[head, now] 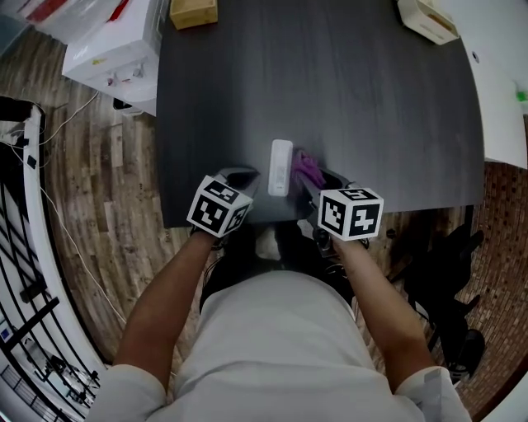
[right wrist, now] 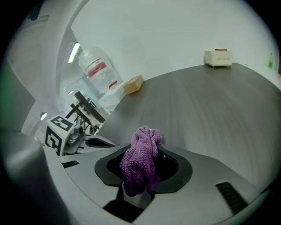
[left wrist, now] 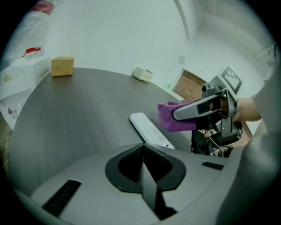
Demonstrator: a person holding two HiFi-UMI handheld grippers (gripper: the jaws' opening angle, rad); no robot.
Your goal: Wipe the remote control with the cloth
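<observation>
A white remote control [head: 280, 167] lies lengthwise on the dark table [head: 371, 107], near its front edge. Just left of the remote's near end, my left gripper [head: 250, 178] is shut and holds nothing. In the left gripper view the remote [left wrist: 149, 129] lies beyond the closed tips of the left gripper [left wrist: 144, 151], slightly right. My right gripper [head: 316, 183] is shut on a bunched purple cloth [head: 307, 170] just right of the remote. The cloth [right wrist: 141, 160] bulges up out of the right gripper [right wrist: 142, 178]. The right gripper view does not show the remote.
A cardboard box [head: 194, 12] stands at the table's far left and a cream device [head: 427, 21] at its far right. White cartons [head: 111, 49] and a water bottle [right wrist: 97, 70] are off the table's left side. The table's front edge runs just under both grippers.
</observation>
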